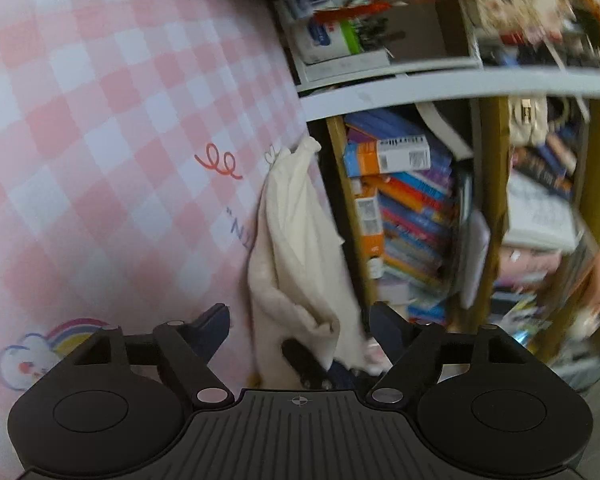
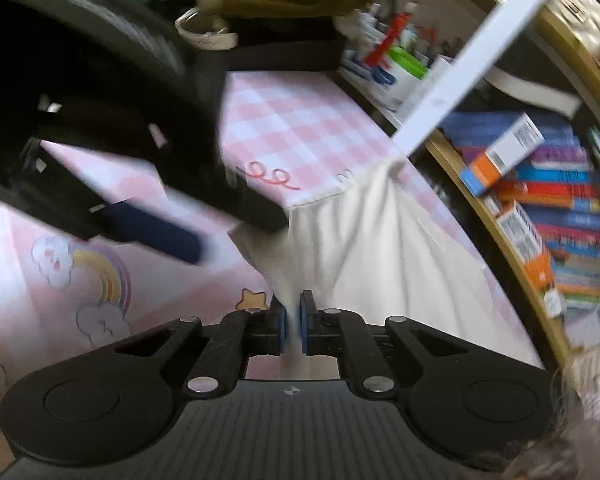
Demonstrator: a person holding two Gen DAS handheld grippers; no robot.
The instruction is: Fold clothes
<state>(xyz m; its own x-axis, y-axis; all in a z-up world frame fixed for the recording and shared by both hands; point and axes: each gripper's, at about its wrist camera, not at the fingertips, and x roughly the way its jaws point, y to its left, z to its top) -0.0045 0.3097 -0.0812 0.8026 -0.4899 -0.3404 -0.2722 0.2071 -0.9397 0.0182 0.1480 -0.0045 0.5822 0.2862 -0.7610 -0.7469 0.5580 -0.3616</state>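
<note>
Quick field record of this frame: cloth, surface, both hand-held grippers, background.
cloth: cream garment, bunched, on the mat's right edge
surface: pink checked mat with rainbow print
right hand-held gripper: shut on a fold of the garment
left hand-held gripper: open, garment between its fingers, not pinched
background: bookshelf, crowded

One cream soft cloth (image 2: 380, 248), bunched, right in front of right gripper (image 2: 293, 320). One pink-and-white checked sheet (image 1: 112, 128) under both grippers. Two black grippers: left gripper (image 1: 300, 320) plus right one. On sheet: one rainbow picture (image 2: 104, 276), one yellow star picture (image 2: 253, 299), two white cloud pictures. Two orange-and-white boxes (image 1: 388, 156) on shelf ahead. Books in shelf: many, too blurry to count.
</note>
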